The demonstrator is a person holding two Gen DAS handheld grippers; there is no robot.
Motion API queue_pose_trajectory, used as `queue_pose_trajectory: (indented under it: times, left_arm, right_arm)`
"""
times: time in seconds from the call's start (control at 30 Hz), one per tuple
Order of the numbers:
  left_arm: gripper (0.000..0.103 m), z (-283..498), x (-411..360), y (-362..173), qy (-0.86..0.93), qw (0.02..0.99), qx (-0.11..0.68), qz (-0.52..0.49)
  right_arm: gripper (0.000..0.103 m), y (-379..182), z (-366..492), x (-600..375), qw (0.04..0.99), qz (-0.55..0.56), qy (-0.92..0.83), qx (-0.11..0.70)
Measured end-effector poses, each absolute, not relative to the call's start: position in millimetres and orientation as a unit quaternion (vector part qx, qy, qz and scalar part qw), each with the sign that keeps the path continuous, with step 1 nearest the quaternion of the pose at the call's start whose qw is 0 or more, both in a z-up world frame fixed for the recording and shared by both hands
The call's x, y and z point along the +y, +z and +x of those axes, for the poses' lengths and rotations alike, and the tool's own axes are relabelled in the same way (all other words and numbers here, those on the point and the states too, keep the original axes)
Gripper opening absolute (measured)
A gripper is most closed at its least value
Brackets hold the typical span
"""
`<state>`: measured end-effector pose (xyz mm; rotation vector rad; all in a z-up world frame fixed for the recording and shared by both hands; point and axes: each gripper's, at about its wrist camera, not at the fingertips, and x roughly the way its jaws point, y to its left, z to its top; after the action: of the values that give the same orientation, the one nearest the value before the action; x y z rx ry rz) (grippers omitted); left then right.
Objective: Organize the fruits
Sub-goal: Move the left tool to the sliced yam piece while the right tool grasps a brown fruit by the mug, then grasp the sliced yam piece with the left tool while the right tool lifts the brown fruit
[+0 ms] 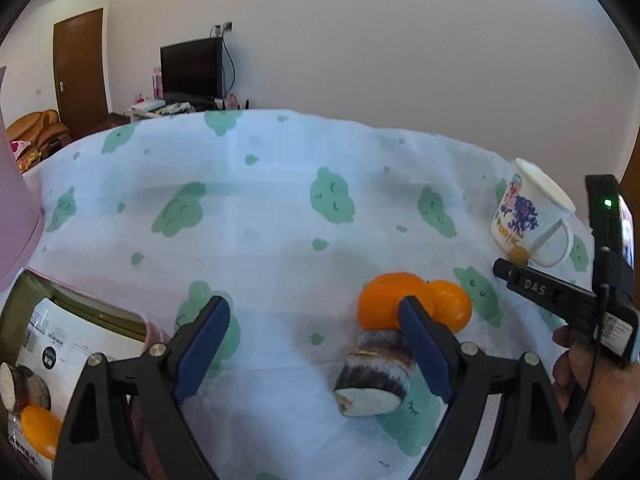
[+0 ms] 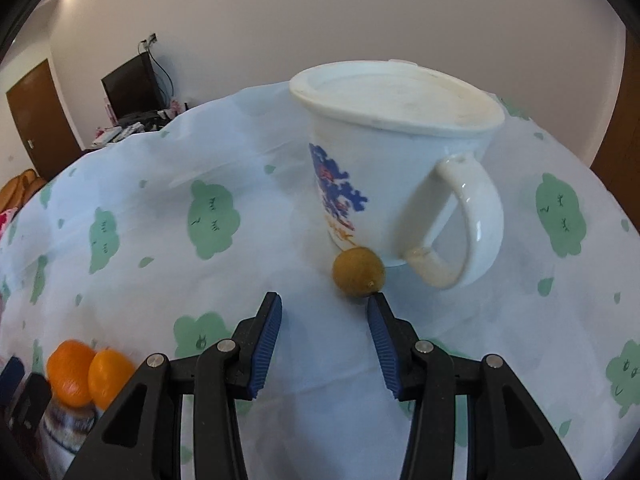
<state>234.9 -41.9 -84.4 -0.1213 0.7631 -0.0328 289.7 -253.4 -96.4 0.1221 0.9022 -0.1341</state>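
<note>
Little is sorted yet: your left gripper (image 1: 314, 346) fingers gape empty, two oranges (image 1: 412, 300) at their one o'clock; your right gripper (image 2: 325, 342) fingers stand part-open, empty, small brown fruit (image 2: 359, 272) at twelve o'clock against the mug (image 2: 396, 168).

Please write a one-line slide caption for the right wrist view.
Open right gripper points at a small brown fruit beside a lidded white mug on the cloud-print tablecloth.
</note>
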Motion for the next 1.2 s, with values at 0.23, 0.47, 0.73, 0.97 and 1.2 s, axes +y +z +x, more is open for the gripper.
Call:
queue_pose_trajectory:
  times: [0.23, 0.47, 0.73, 0.97, 1.2]
  left_arm:
    - [0.088, 234, -37, -85, -0.006, 0.93, 0.364, -0.056]
    - [0.088, 235, -36, -85, -0.011, 0.929, 0.367, -0.048]
    - [0.087, 218, -32, -81, -0.015, 0.934, 0.353, -0.046]
    - [0.087, 209, -39, -79, -0.037, 0.939, 0.341, -0.033]
    - [0.086, 212, -53, -86, -0.076, 0.926, 0.371, -0.007]
  right_arm:
    - [0.027, -93, 300, -251, 0.895, 0.055, -0.086, 0.435]
    - [0.025, -89, 288, -252, 0.903, 0.058, -0.044, 0.424]
    - [0.025, -79, 237, -240, 0.917, 0.06, 0.013, 0.395]
    - [0.025, -75, 205, -232, 0.925, 0.063, 0.062, 0.371]
    - [0.025, -67, 191, -222, 0.935, 0.042, 0.077, 0.342]
